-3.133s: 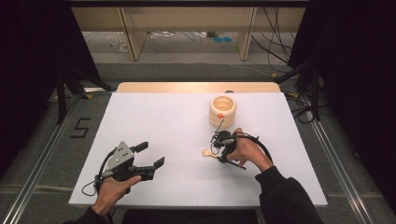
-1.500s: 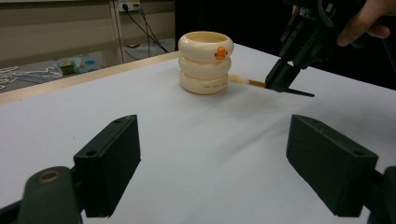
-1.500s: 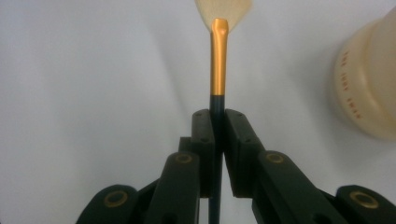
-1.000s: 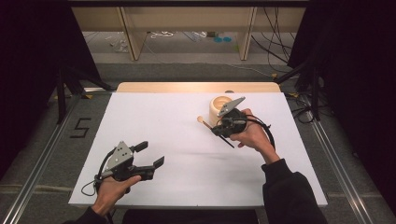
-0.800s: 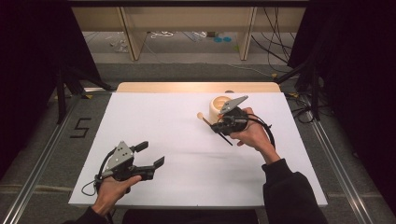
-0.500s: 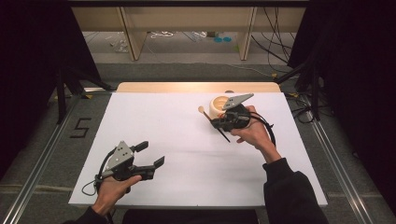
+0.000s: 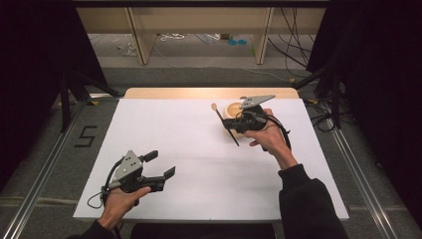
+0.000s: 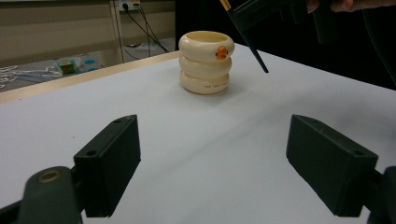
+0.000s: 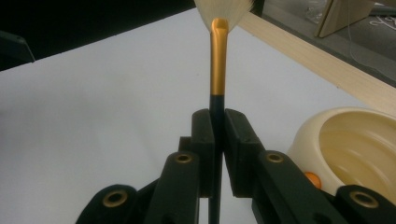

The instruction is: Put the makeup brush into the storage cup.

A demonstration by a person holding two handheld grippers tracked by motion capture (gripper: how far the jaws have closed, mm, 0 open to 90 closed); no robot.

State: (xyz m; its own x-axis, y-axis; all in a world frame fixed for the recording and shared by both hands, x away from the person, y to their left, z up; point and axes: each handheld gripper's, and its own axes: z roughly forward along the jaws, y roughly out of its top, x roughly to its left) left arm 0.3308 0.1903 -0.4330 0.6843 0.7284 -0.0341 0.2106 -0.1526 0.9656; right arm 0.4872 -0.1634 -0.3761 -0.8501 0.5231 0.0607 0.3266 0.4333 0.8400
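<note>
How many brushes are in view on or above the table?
1. The brush is clamped in the right gripper, lifted off the white table beside the cream holder. Whether the holder hides another cannot be told.

The left gripper (image 8: 212, 172) gapes wide above the white table (image 8: 196, 135), facing a cream ringed holder (image 8: 205, 62).

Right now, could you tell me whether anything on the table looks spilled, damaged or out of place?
Nothing stands out: the cream ringed holder stands upright on the white table, and the right gripper holds the makeup brush cleanly.
</note>
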